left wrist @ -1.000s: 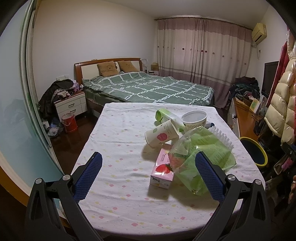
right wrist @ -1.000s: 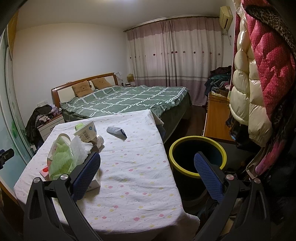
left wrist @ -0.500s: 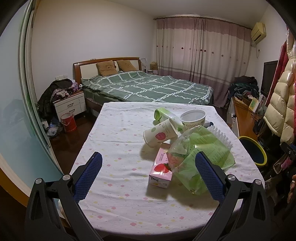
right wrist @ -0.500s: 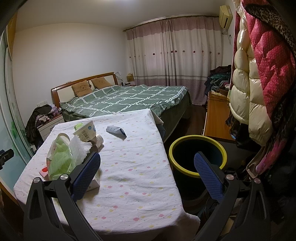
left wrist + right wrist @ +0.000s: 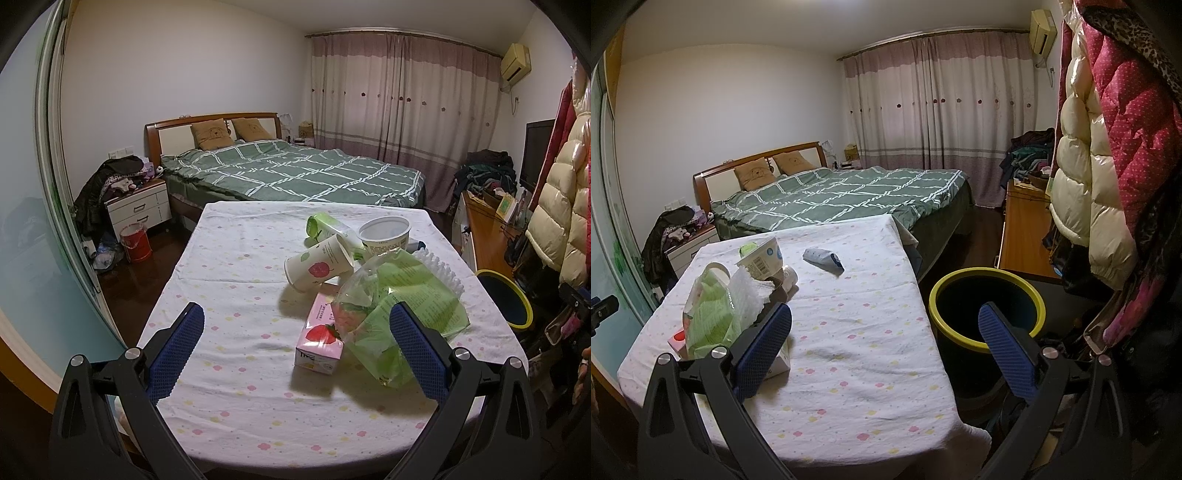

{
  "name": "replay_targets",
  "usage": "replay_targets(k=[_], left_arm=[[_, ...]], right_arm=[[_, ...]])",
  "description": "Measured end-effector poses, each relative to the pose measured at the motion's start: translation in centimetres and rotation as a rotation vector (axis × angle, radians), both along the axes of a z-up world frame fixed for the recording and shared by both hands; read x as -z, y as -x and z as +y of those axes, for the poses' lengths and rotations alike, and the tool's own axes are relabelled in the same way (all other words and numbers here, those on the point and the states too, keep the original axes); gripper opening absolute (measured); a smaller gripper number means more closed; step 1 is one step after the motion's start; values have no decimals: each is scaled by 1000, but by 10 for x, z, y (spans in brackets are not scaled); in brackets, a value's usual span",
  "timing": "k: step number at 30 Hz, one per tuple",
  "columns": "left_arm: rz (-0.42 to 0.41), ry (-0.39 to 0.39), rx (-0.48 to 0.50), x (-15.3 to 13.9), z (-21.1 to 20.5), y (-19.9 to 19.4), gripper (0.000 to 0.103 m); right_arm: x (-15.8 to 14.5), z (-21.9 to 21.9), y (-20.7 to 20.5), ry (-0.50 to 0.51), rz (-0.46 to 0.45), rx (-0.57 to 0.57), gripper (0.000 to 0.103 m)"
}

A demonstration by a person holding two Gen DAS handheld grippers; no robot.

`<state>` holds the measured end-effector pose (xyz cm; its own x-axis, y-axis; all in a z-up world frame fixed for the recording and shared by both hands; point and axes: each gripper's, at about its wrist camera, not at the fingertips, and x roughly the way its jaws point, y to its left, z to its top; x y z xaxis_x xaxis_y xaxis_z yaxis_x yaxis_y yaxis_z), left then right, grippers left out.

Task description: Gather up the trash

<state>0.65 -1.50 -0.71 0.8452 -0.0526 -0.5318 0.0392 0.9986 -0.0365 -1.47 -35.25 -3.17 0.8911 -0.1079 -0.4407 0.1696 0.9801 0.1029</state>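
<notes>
Trash lies on the cloth-covered table (image 5: 236, 266): a pink strawberry carton (image 5: 319, 341), a green plastic bag (image 5: 402, 314), a tipped paper cup (image 5: 317, 267), a white tub (image 5: 384, 236) and a green bottle (image 5: 325, 227). In the right wrist view the bag (image 5: 713, 317), tub (image 5: 762, 260) and a grey-blue packet (image 5: 823, 260) show. A yellow-rimmed dark bin (image 5: 986, 314) stands right of the table, also in the left wrist view (image 5: 508, 299). My left gripper (image 5: 295, 350) is open above the near table edge. My right gripper (image 5: 886, 350) is open, empty, between table and bin.
A green-quilted bed (image 5: 295, 177) lies behind the table. A nightstand (image 5: 138, 208) and a red bucket (image 5: 136, 243) stand at the left. Coats (image 5: 1108, 166) hang at the right beside a wooden desk (image 5: 1021, 236). A glass sliding door (image 5: 33, 221) runs along the left.
The left wrist view has shifted slightly, the trash moving a little left and down in frame. The right gripper has barely moved. Both stay open.
</notes>
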Motion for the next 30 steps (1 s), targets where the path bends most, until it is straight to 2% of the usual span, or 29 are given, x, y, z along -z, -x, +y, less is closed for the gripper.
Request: replay_targets(k=[22, 30], left_arm=[[3, -1, -1, 1, -2, -1, 99], [1, 1, -29, -1, 9, -10, 99]], right_arm=[[5, -1, -5, -7, 13, -8, 97], [7, 19, -21, -13, 27, -98, 97]])
